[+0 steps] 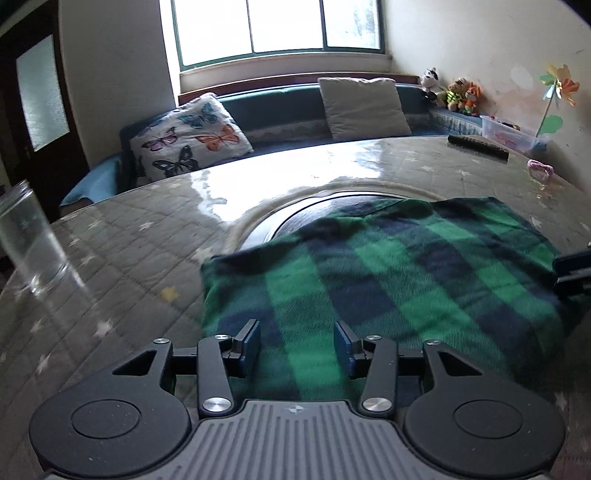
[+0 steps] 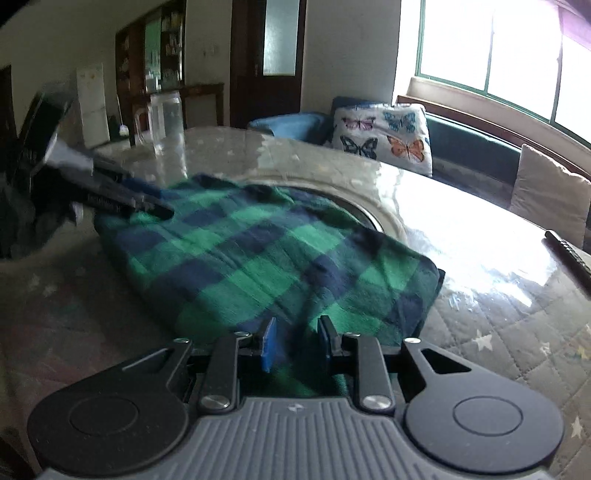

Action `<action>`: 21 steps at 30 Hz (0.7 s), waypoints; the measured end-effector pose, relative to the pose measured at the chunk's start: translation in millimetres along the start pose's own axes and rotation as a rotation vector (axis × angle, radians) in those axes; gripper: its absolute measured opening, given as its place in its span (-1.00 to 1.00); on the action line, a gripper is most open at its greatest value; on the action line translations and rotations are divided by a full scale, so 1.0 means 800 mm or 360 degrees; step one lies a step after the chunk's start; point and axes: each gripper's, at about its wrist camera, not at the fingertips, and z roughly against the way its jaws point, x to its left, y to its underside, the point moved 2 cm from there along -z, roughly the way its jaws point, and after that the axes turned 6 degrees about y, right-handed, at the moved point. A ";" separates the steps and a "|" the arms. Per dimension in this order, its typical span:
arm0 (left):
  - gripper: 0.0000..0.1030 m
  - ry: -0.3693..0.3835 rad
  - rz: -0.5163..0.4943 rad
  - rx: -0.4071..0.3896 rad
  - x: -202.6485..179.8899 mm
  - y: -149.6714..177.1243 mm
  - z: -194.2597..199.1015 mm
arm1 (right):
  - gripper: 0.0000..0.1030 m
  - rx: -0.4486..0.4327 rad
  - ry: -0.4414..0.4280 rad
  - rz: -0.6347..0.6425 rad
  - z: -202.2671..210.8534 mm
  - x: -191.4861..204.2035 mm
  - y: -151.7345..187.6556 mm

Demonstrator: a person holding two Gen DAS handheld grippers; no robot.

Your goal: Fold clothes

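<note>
Left gripper (image 1: 297,341) and right gripper (image 2: 297,341) both angle downward toward twelve o'clock, jaws parted, gripping nothing.

Light: bright multi-pane green-framed window (image 1: 277,26) | Seating: teal bench sofa (image 1: 280,103) beneath it, butterfly-print cushion (image 1: 188,138), plain grey cushion (image 1: 364,105) | Walls: cream | Door: dark wooden frosted-glass door (image 2: 271,59) | Table: glossy star-quilted table (image 1: 122,236)

A glossy quilted star-print table (image 1: 122,236) carried a folded plaid cloth (image 1: 388,266), with a glass pitcher (image 2: 166,118) and remote (image 1: 478,147) near its edges.
</note>
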 end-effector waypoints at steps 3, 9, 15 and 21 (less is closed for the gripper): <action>-0.07 -0.0035 -0.0002 -0.0007 -0.001 0.011 0.006 | -0.45 0.0036 -0.0022 -0.0038 -0.004 0.004 0.008; -0.07 -0.0083 -0.0010 -0.0017 0.002 0.019 0.011 | -0.45 0.0052 -0.0022 -0.0072 0.013 0.000 0.025; -0.06 -0.0095 0.0000 -0.0016 0.004 0.021 0.009 | -0.45 0.0099 -0.0018 -0.0184 0.041 -0.023 0.037; -0.06 -0.0108 -0.0004 -0.0015 0.001 0.022 0.008 | -0.46 0.0033 0.0029 -0.0385 0.041 -0.061 0.025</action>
